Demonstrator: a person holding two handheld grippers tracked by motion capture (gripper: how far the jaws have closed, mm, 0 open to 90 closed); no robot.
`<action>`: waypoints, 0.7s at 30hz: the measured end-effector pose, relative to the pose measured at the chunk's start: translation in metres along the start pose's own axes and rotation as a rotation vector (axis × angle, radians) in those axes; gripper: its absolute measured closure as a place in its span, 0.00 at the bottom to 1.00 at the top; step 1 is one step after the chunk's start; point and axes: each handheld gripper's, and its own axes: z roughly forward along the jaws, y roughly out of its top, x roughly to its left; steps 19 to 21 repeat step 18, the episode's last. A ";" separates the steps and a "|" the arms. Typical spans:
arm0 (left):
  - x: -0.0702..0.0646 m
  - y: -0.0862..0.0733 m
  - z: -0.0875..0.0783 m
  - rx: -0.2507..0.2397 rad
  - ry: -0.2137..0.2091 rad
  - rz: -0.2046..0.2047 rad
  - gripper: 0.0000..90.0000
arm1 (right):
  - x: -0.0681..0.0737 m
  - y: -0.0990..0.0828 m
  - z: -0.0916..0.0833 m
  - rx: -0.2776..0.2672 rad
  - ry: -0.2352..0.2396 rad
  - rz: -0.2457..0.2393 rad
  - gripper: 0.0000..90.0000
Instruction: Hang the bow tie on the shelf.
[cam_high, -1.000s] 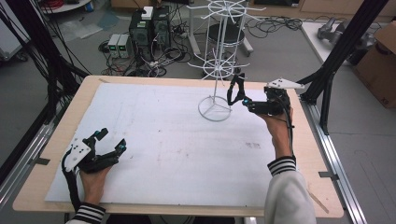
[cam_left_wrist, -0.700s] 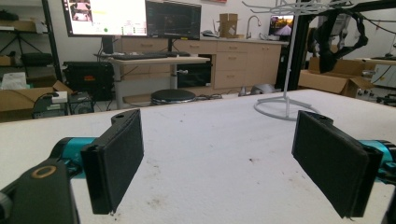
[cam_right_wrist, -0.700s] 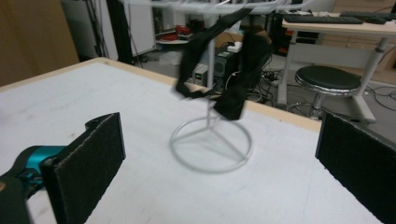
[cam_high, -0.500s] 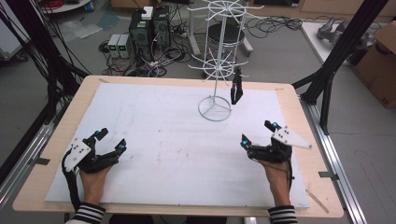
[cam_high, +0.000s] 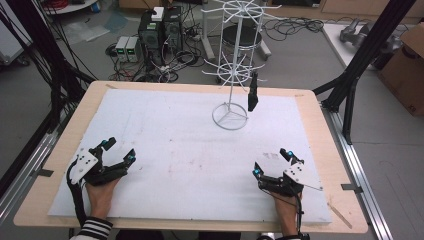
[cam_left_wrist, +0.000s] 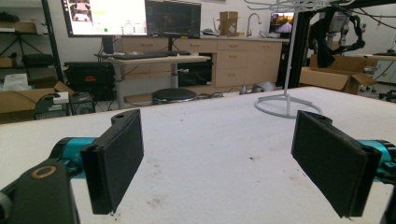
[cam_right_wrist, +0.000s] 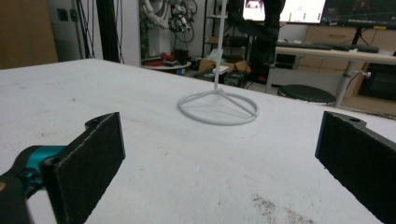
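a cluttered lab rings the white worktop (cam_high: 165, 150). a small black object (cam_high: 252, 95) hangs on the wire rack (cam_high: 231, 65) at 12 o'clock. left gripper (cam_high: 112, 156) at 8 and right gripper (cam_high: 272, 164) at 5 rest apart from it, jaws spread and empty, apparently parked.

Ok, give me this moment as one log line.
left gripper: open, empty, resting near table edge | right gripper: open, empty, resting near table edge | black item: hanging on white wire rack | white mat: bare between grippers
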 end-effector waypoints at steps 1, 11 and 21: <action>0.000 0.000 0.000 0.000 0.000 0.000 0.19 | 0.000 0.000 -0.001 0.000 0.000 0.009 0.00; 0.001 0.000 0.000 -0.001 0.001 -0.008 0.19 | -0.004 -0.003 -0.004 -0.036 -0.015 0.049 0.00; 0.000 0.000 0.000 -0.001 0.003 -0.005 0.19 | -0.004 -0.003 -0.005 -0.039 -0.021 0.054 0.00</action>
